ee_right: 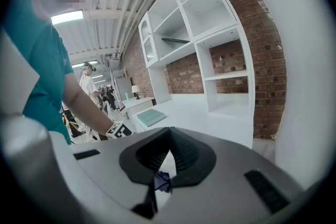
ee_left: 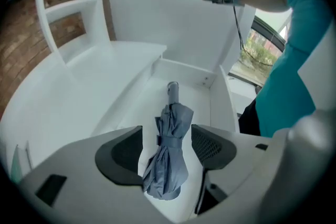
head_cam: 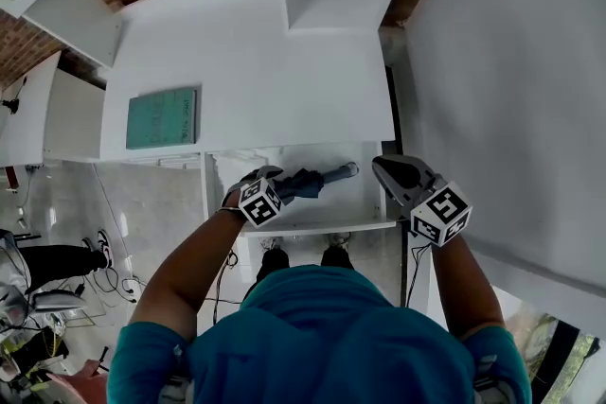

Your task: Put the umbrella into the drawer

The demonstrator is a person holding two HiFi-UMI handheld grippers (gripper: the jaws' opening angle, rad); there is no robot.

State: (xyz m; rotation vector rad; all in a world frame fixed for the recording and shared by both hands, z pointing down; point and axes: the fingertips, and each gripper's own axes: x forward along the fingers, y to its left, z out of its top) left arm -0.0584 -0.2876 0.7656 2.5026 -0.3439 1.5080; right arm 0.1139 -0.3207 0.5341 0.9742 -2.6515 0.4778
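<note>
While its 2 jaws are spread wide, the left gripper (ee_left: 167,136) is held above the folded grey-blue umbrella (ee_left: 168,165), pads clear of the fabric. The umbrella is laid flat inside the open white drawer (ee_left: 218,99), handle end pointed away from the gripper. The right gripper (ee_right: 169,135) is held off to the drawer's right, jaws closed together on nothing. 1 teal pad (head_cam: 163,117) is seen on the white countertop (head_cam: 256,71), well apart.

Right under the left claw (ee_left: 167,138), the open white drawer (head_cam: 322,225) holds the folded umbrella (ee_left: 170,113); beyond, a teal pad (head_cam: 162,117) lies on the counter (head_cam: 265,61).
</note>
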